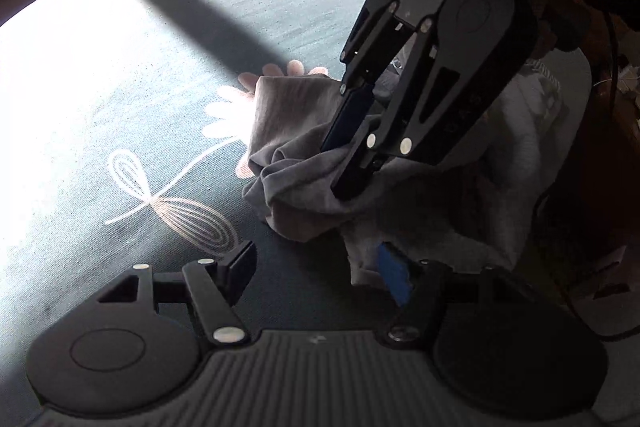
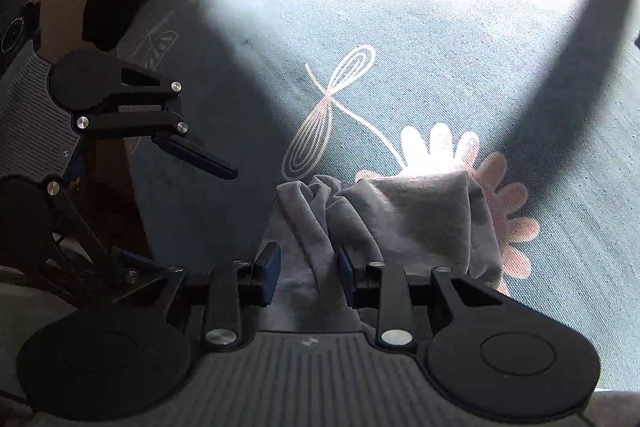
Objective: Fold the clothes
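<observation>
sunlit teal bedspread (image 2: 460,39) with a printed flower and looped leaf pattern carries the work, and bands of hard shadow cross it; it looks like a bed, though its edges are mostly out of view. the grey garment (image 2: 416,219) lies bunched near the near edge of the bedspread, partly over the printed flower, with one flap already turned over and a twisted ridge running back toward the right gripper (image 2: 308,277). that gripper's jaws stand a little apart with the ridge between them, and i cannot tell whether the pads press on it. the left gripper (image 1: 320,273) is open wide and holds nothing, one finger just at the cloth's hem.

as a judgement: the cloth is wadded, so a pinch here could catch several layers and drag the whole bundle instead of one edge. glare and deep shadow hide the hem, so the left gripper may close on bedspread. no container is in sight, so nothing is held in one.
</observation>
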`<state>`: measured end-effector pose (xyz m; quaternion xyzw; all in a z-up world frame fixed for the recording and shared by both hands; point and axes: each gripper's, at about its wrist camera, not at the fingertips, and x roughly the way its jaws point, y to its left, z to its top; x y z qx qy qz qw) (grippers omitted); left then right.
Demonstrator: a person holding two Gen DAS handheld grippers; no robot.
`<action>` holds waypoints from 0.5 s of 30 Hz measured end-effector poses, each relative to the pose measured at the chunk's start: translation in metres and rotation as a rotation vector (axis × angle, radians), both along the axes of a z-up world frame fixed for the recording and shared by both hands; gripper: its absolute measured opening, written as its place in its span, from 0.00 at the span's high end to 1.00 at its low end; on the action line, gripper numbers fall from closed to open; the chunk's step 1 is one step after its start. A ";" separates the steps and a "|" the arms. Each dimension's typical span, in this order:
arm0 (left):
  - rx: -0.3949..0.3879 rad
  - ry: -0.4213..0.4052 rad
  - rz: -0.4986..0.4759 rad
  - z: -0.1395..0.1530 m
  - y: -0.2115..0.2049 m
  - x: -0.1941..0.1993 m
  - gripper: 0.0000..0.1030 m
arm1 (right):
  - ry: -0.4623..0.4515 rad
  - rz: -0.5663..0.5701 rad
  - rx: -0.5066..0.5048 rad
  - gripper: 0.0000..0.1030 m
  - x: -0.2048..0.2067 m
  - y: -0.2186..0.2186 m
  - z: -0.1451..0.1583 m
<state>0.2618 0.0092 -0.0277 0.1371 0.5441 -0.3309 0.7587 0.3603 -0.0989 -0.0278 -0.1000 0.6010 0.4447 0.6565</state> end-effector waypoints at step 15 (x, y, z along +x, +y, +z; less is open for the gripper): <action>0.022 -0.035 0.187 -0.001 -0.009 -0.017 0.32 | 0.056 0.229 0.030 0.77 0.004 0.015 -0.004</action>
